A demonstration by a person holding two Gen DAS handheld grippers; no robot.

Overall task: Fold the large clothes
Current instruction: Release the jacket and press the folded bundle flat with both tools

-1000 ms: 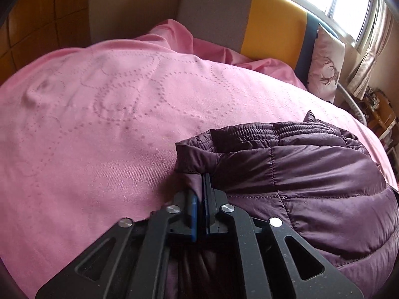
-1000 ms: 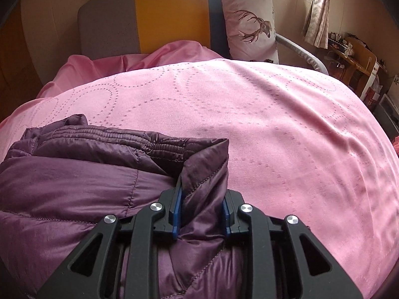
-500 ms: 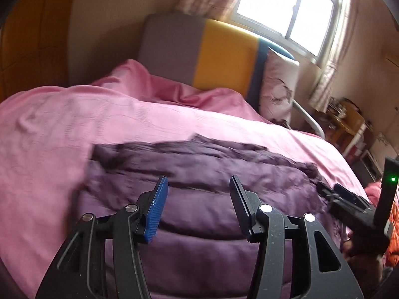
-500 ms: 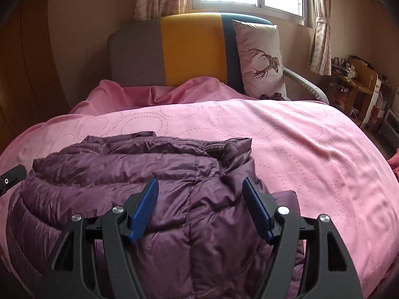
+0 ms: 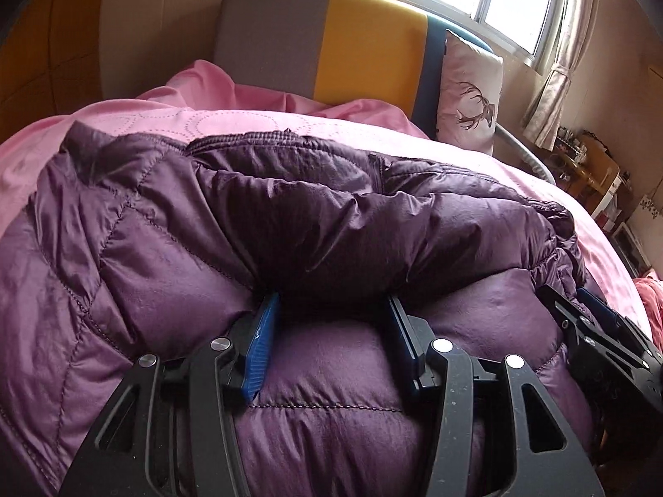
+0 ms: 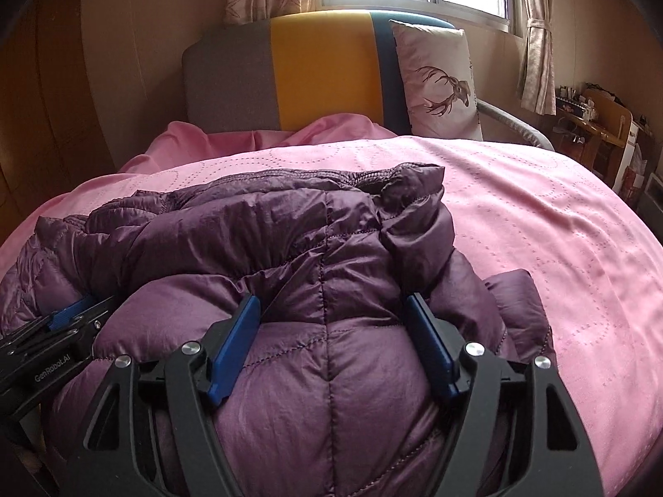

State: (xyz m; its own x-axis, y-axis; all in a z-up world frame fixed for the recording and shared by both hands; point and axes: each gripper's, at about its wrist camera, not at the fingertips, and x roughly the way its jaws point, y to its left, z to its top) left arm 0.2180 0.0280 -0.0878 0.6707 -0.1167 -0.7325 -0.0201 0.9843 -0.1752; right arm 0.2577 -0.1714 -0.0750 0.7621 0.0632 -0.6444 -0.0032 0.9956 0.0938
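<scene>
A purple quilted puffer jacket lies folded in a thick heap on the pink bedspread. My left gripper is open, its fingers pushed against the jacket's near fold, with the fabric bulging between them. My right gripper is open too, its blue-padded fingers set either side of a puffy fold of the jacket. The right gripper shows at the right edge of the left wrist view. The left gripper shows at the left edge of the right wrist view.
A grey, yellow and blue headboard stands at the far end of the bed. A deer-print pillow leans on it. A wooden desk with clutter is at the right. The pink bedspread stretches right of the jacket.
Both grippers let go of the jacket's edge, opened and drew back. They now press low against the near side of the folded jacket, closer than half a second ago.
</scene>
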